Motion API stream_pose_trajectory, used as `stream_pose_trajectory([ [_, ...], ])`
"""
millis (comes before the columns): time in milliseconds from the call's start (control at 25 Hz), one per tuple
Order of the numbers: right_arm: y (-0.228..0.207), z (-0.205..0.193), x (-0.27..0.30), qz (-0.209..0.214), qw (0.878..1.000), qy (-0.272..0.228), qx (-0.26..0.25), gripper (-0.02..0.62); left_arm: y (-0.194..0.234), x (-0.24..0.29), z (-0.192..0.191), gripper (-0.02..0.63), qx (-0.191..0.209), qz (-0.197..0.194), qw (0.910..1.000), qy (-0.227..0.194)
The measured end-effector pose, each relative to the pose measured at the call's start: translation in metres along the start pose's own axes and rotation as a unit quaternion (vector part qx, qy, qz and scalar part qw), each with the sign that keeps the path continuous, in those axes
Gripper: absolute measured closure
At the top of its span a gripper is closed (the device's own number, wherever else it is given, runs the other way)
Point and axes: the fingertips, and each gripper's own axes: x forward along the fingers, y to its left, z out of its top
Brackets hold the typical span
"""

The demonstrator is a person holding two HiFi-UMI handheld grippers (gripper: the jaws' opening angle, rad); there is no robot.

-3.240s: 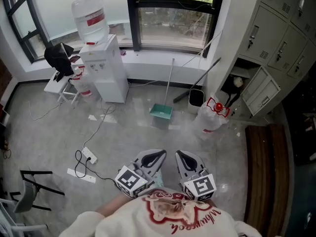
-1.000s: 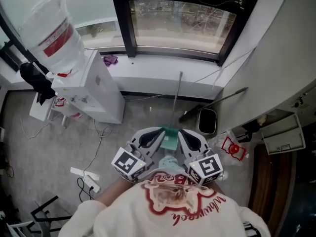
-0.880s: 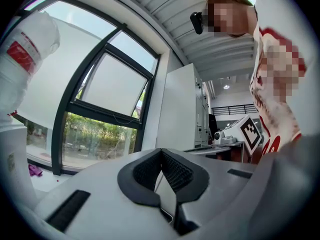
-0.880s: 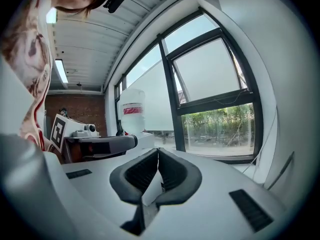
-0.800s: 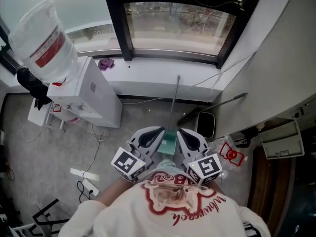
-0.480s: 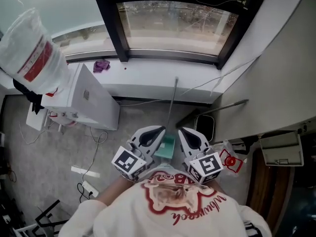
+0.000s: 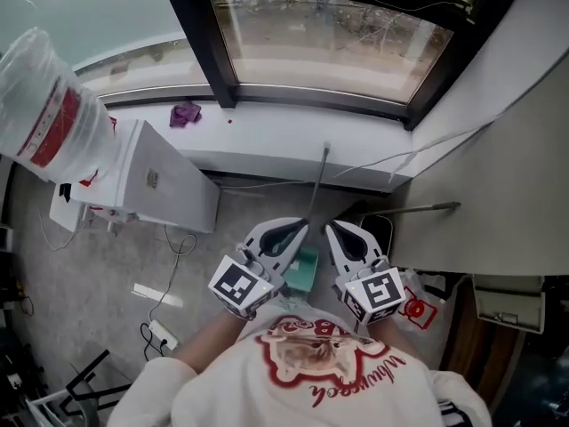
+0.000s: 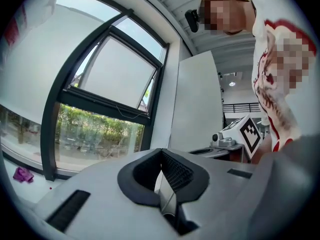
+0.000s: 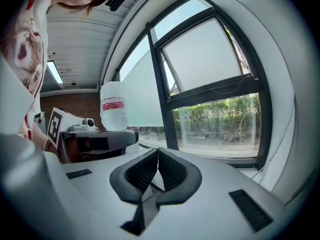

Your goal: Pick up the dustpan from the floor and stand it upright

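Observation:
In the head view the green dustpan (image 7: 306, 270) rests on the grey floor below the window. Its thin grey handle (image 7: 317, 183) runs up toward the sill. My two grippers are held side by side just above it, pointing at the window. My left gripper (image 7: 297, 227) covers the pan's left edge, and my right gripper (image 7: 334, 229) hangs just right of it. Neither touches the pan. Both are shut with nothing between the pads, as the left gripper (image 8: 161, 152) and the right gripper (image 9: 158, 152) show in their own views.
A white water dispenser (image 7: 171, 183) with its bottle (image 7: 46, 103) stands at the left. A black bin (image 7: 380, 230), a leaning stick (image 7: 420, 208) and a red-handled bag (image 7: 416, 306) sit at the right. A power strip (image 7: 161, 334) lies on the floor and a purple cloth (image 7: 185, 112) on the sill (image 7: 276, 136).
I have walked up to the window, so the dustpan has slid from ahead of the grippers to just beneath them. Both grippers have stayed shut.

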Motion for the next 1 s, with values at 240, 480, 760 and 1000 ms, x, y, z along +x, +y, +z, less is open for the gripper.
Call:
stream_pose_trajectory([
  [240, -0.009, -0.003, 0.028, -0.008, 1.0, 0.0, 0.0, 0.571, 0.028, 0.016, -0.006, 0.586, -0.016, -0.005, 0.9998, -0.007],
  [480, -0.021, -0.013, 0.034, -0.027, 1.0, 0.011, 0.004, 0.571, 0.045, 0.029, -0.009, 0.586, -0.023, -0.004, 0.9997, 0.007],
  [760, -0.046, -0.064, 0.051, -0.06, 0.997, 0.051, -0.026, 0.571, 0.056, 0.042, -0.032, 0.586, -0.047, -0.01, 0.9989, -0.006],
  [1000, -0.061, -0.088, 0.078, -0.064, 0.996, 0.062, -0.021, 0.571, 0.074, 0.052, -0.061, 0.586, -0.061, -0.003, 0.9981, 0.0],
])
